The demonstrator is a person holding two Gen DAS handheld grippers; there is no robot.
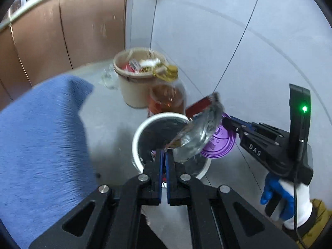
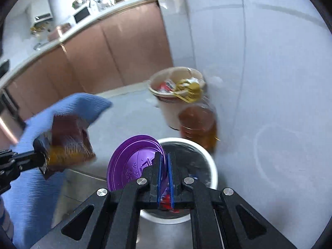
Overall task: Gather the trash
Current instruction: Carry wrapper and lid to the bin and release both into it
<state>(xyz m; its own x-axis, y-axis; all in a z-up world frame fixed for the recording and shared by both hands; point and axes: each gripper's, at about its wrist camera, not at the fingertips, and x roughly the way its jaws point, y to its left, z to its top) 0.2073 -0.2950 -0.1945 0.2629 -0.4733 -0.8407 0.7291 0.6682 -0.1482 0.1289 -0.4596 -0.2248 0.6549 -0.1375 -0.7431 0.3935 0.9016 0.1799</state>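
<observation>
My left gripper (image 1: 165, 152) is shut on a crinkled silver and brown snack wrapper (image 1: 199, 134), held over the white-rimmed bin (image 1: 137, 137). The wrapper also shows in the right wrist view (image 2: 68, 143), left of the bin (image 2: 209, 161). My right gripper (image 2: 164, 155) is shut on a purple plastic lid (image 2: 132, 161), held on edge at the bin's rim. The lid shows in the left wrist view (image 1: 217, 143) behind the wrapper, with the right gripper (image 1: 225, 122) on it.
A beige paper tub (image 1: 132, 91) stuffed with wrappers stands behind the bin, also in the right wrist view (image 2: 172, 112). A cup of amber liquid (image 1: 166, 99) stands between them. A blue cloth (image 1: 41, 134) lies at the left. Brown cabinets (image 2: 87, 54) stand behind.
</observation>
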